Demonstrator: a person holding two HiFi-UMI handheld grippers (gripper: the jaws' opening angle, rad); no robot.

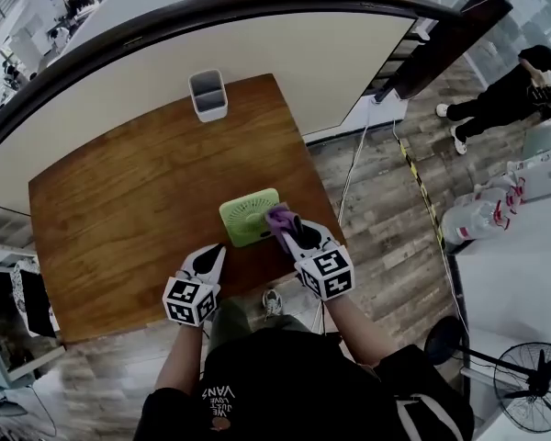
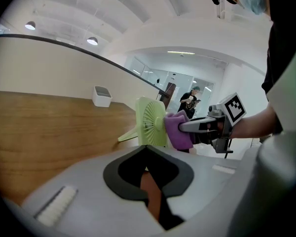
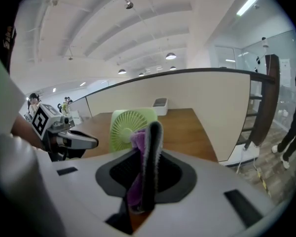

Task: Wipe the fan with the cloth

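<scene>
Right gripper (image 1: 290, 231) pinches the purple cloth (image 1: 277, 216), which is against the face of the upright green fan (image 1: 246, 217) just ahead, near the table (image 1: 129, 200) front edge. Left gripper (image 1: 212, 256) has its jaws pressed together, empty, and is farther from the fan.

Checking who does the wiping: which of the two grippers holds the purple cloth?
The right gripper: its jaws clamp the purple cloth against the green fan. The left gripper is shut on nothing.
</scene>
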